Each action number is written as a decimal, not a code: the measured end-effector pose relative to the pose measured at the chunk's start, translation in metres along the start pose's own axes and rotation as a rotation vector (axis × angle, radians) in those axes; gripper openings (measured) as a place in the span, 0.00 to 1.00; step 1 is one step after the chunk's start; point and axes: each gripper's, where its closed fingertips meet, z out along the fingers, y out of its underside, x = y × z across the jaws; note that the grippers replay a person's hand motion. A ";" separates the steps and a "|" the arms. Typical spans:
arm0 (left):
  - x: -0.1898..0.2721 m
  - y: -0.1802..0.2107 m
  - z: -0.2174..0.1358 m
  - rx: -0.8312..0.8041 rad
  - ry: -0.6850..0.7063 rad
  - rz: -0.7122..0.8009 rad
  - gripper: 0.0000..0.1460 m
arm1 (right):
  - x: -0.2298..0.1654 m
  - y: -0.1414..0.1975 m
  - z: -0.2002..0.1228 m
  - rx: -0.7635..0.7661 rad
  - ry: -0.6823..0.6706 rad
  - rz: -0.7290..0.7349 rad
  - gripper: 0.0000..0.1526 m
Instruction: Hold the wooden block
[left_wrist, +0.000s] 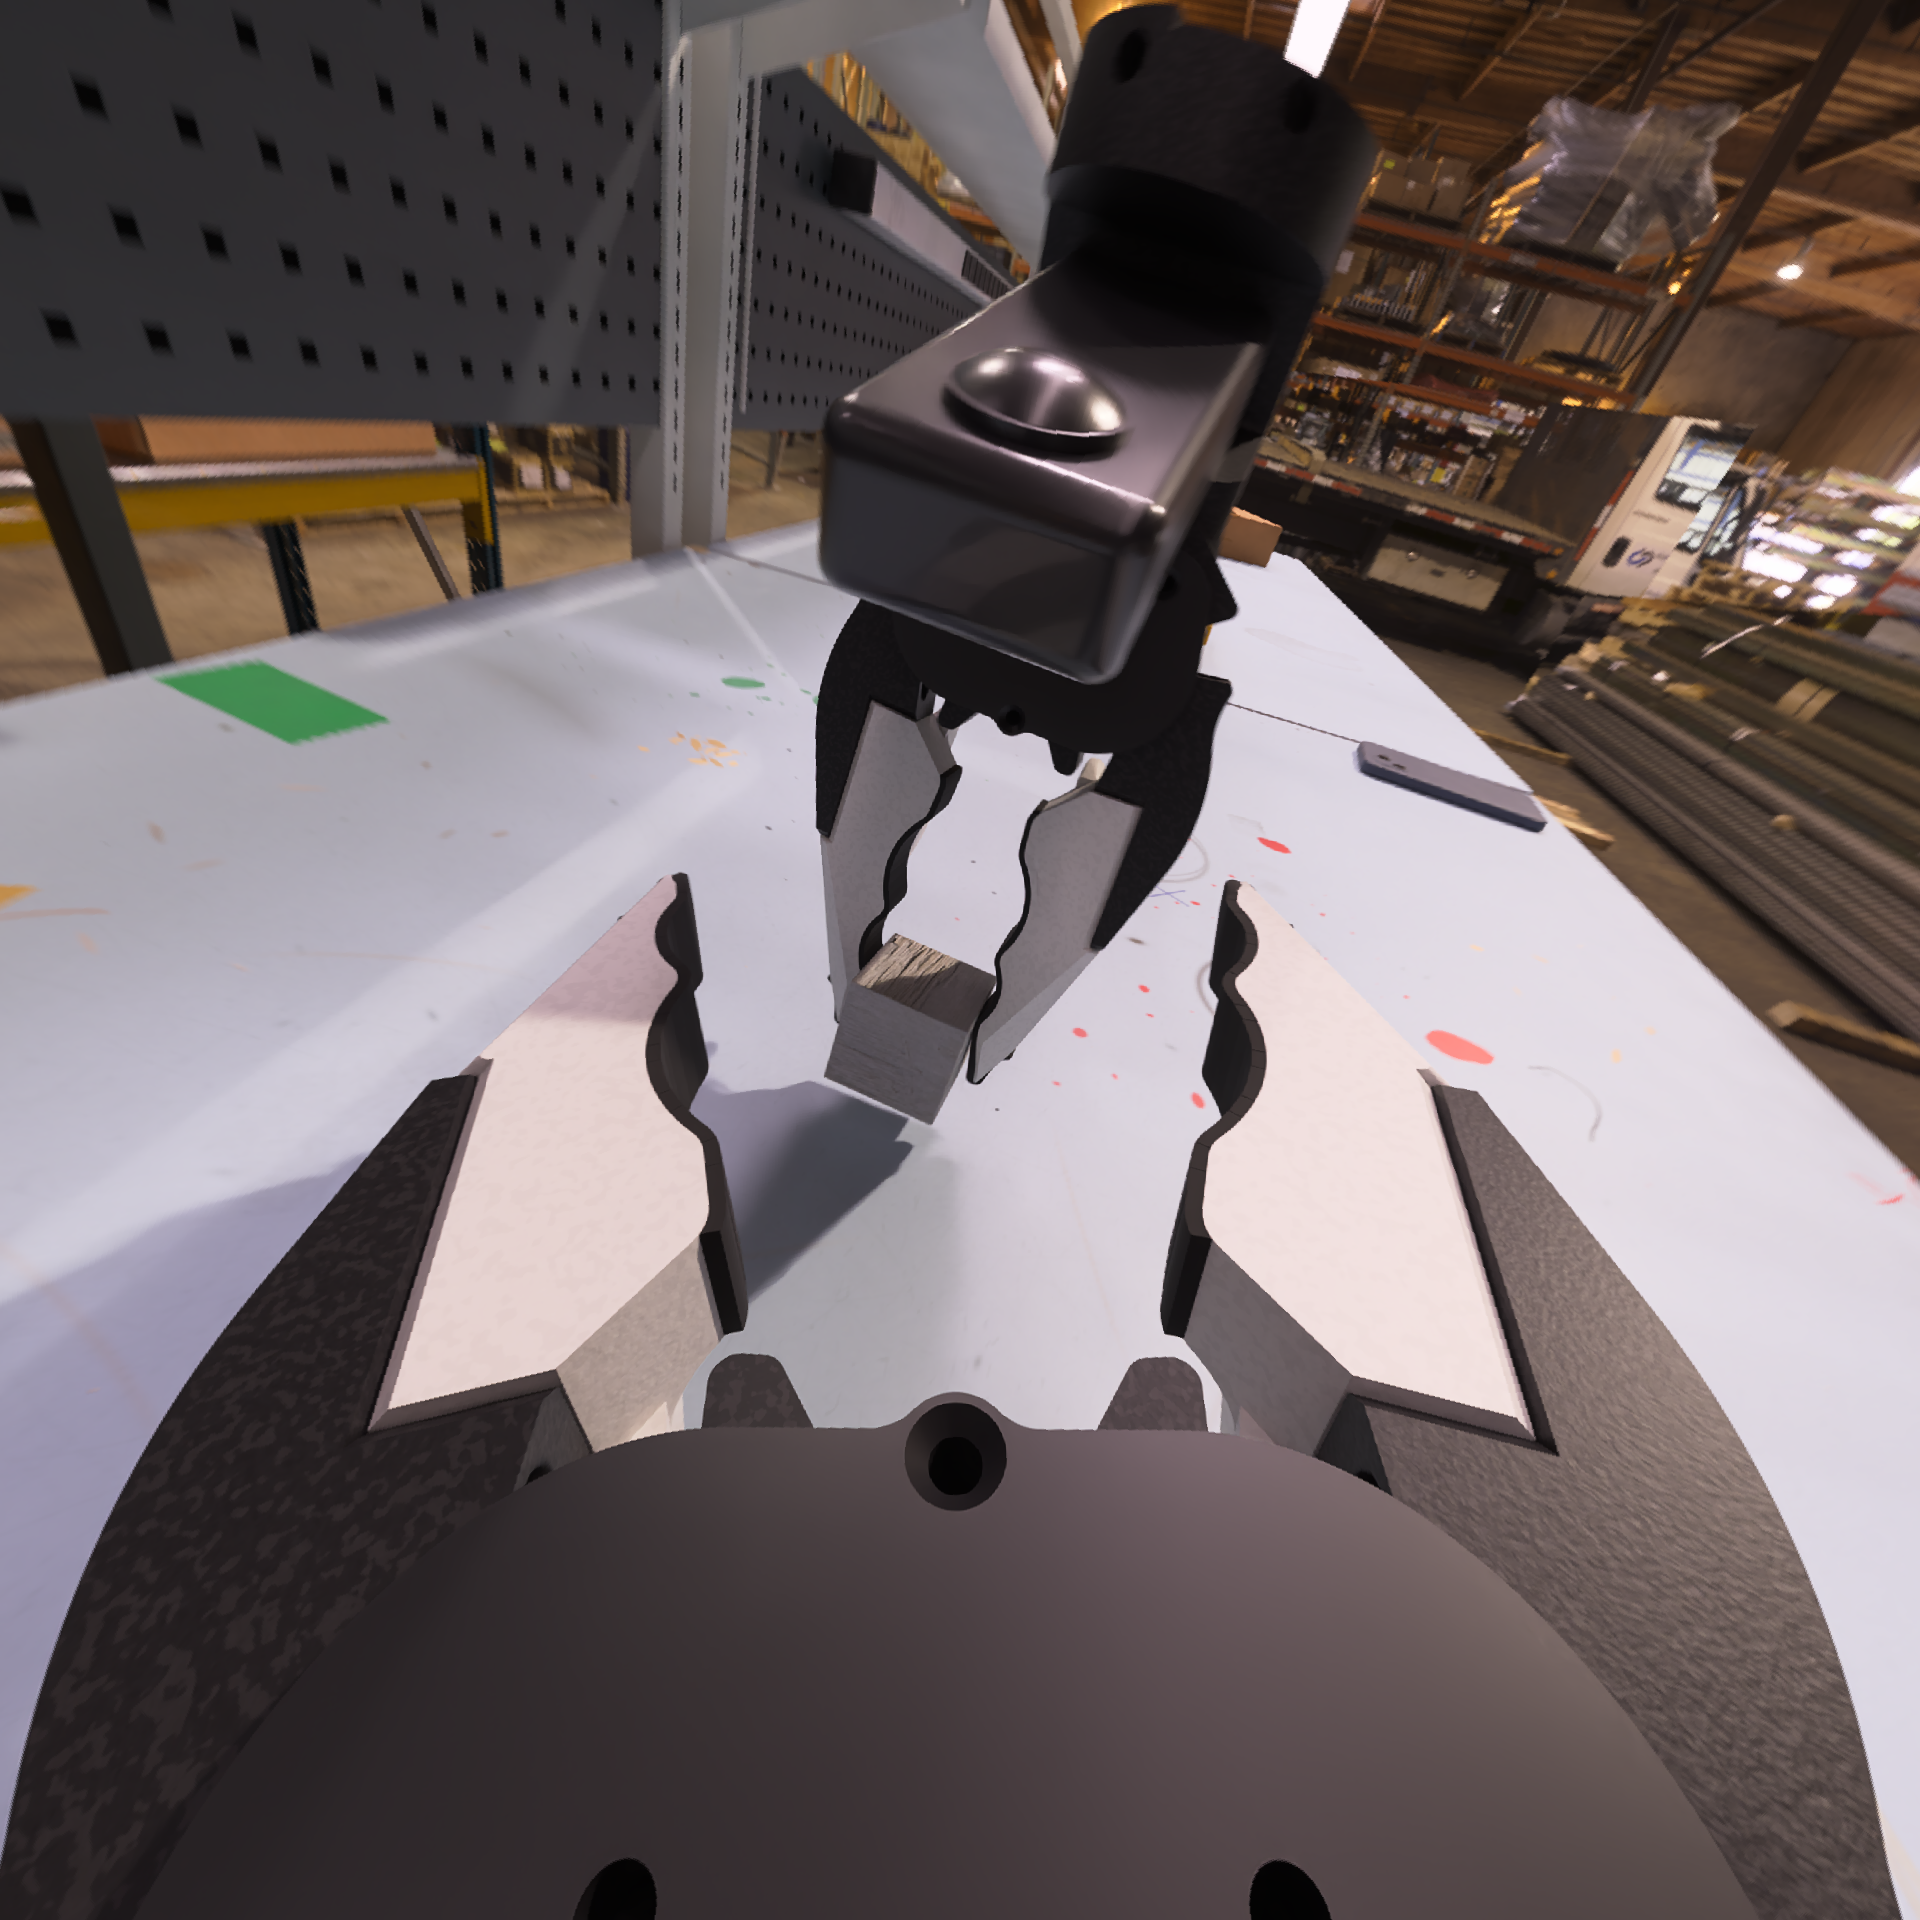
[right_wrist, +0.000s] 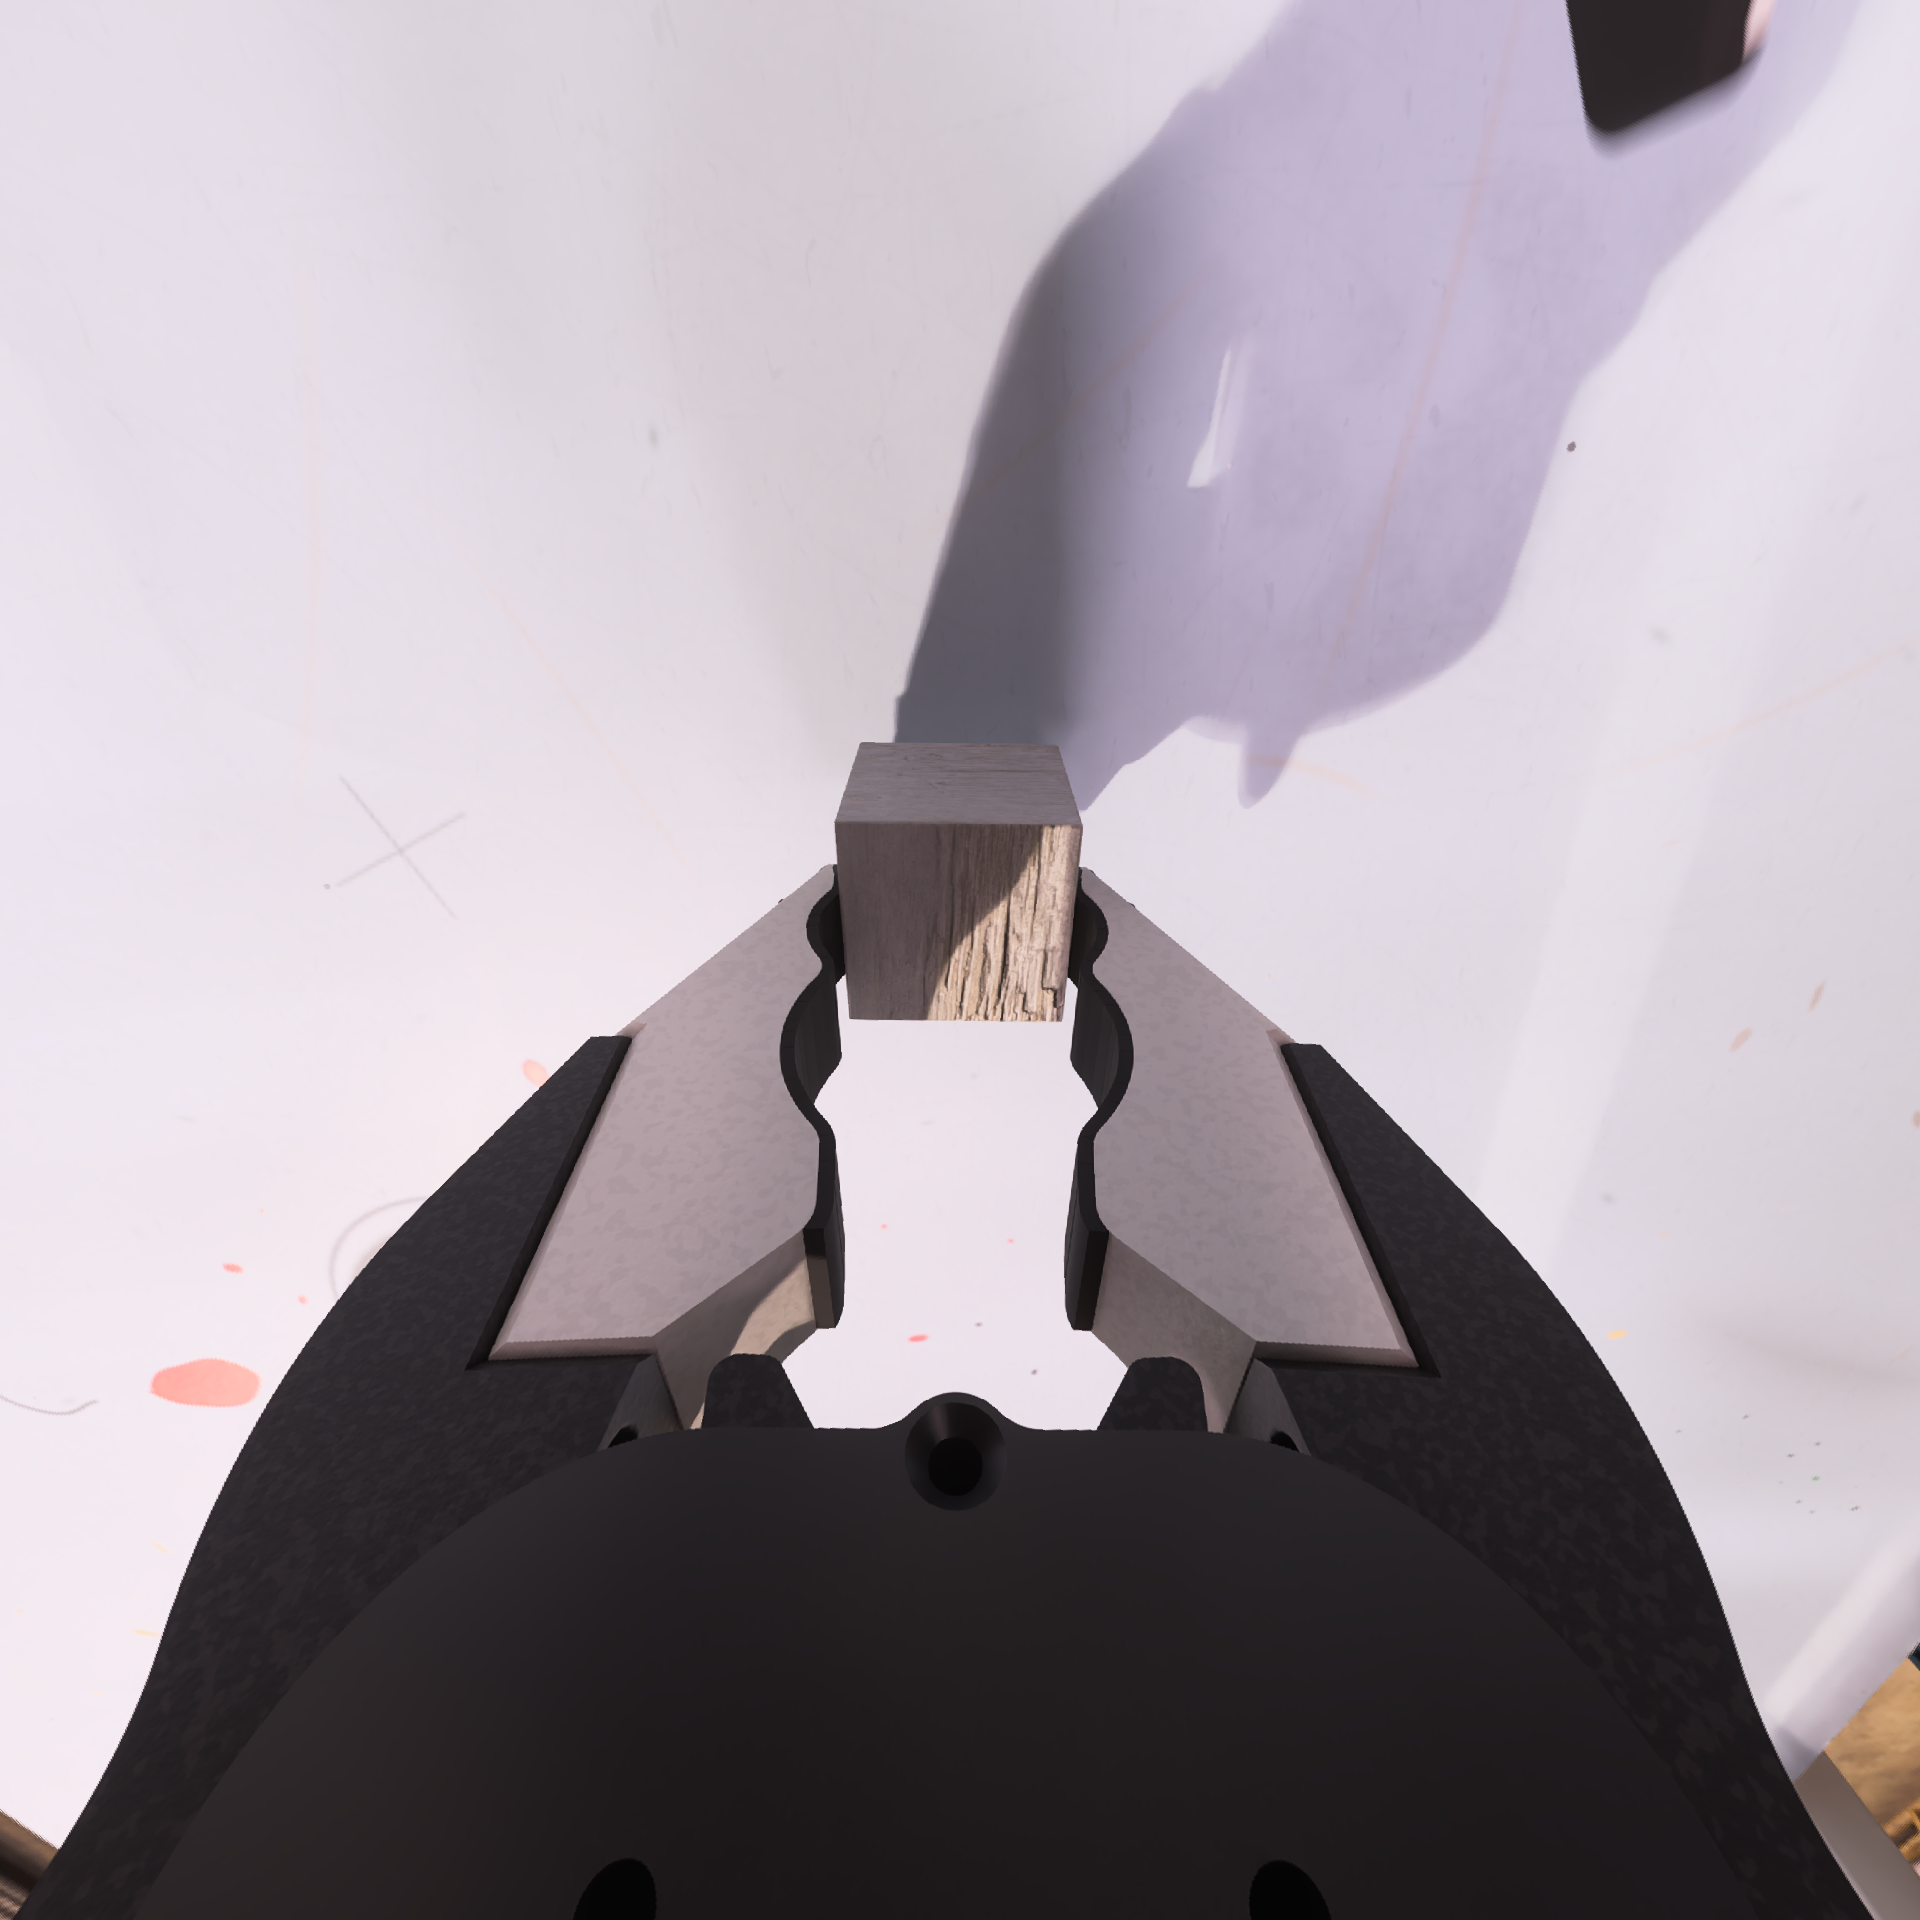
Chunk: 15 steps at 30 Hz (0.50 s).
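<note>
Fingers on your right gripper (right_wrist: 958, 883) are clamped on the wooden block (right_wrist: 956, 894), one pad pressed to each side face, and the grip sits right out at the tips: most of the cube pokes forward past them while the wavy channel behind it is bare. From your left wrist view you can see that same right gripper (left_wrist: 914, 1023) pointing down toward the table (left_wrist: 416, 935), the wooden block (left_wrist: 906, 1023) pinched between its tips and tilted, one lower corner dipping toward the surface with a dark shadow right beneath it; whether that corner touches the tabletop you cannot tell from here. Your left gripper (left_wrist: 956, 904) has its fingers spread wide apart with nothing between them, and the block hangs just ahead of the gap, slightly left of centre, apart from both pads. Off to the right on the table lies a flat grey-blue phone (left_wrist: 1449, 784), well away from the block. You've got a green patch (left_wrist: 272, 701) far left and red paint spots (left_wrist: 1460, 1047) scattered near the right finger. Behind the table stands a grey pegboard (left_wrist: 312, 208).
</note>
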 end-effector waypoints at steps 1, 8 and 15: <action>-0.001 0.000 0.004 -0.015 0.005 -0.030 0.70 | 0.000 0.000 0.000 0.000 0.001 -0.002 0.27; -0.014 0.013 0.024 -0.127 -0.029 -0.042 0.71 | -0.003 -0.003 -0.002 -0.002 0.013 -0.019 0.27; -0.017 0.014 0.022 -0.139 -0.037 -0.035 0.62 | -0.006 -0.005 0.000 -0.010 0.016 -0.036 0.27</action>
